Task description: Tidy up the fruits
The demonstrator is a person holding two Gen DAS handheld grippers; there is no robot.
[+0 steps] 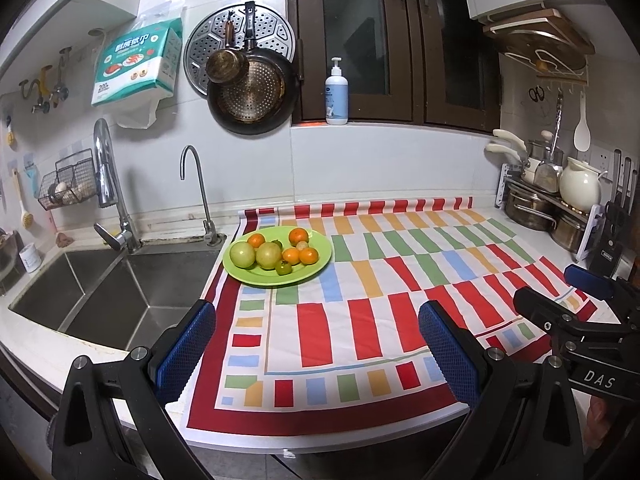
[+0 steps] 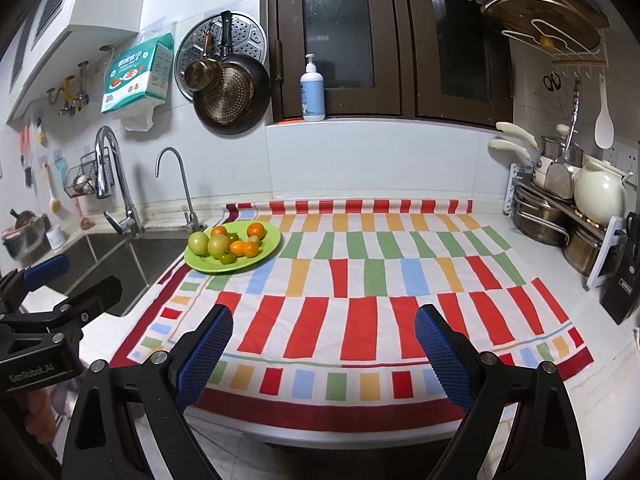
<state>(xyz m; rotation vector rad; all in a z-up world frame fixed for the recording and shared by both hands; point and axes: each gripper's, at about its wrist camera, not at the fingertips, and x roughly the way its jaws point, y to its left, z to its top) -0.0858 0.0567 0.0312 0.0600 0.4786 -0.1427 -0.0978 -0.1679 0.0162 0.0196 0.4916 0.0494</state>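
A green plate (image 1: 316, 266) (image 2: 268, 250) sits on the far left part of a striped cloth (image 1: 360, 320) (image 2: 360, 320), beside the sink. On it lie several small oranges (image 1: 299, 236) (image 2: 256, 230), two larger yellow-green fruits (image 1: 242, 254) (image 2: 199, 243) and a small green one (image 1: 284, 268) (image 2: 226, 258). My left gripper (image 1: 318, 344) is open over the cloth's near edge, well short of the plate, with nothing between its blue pads. Further right, my right gripper (image 2: 324, 348) is open and holds nothing. Each gripper shows at the edge of the other's view.
A double steel sink (image 1: 100, 292) with two taps lies left of the cloth. Pots, a white jug (image 2: 600, 192) and a knife block (image 2: 624, 276) crowd the right end of the counter. Pans hang on the wall; a pump bottle (image 1: 337, 94) stands on the window sill.
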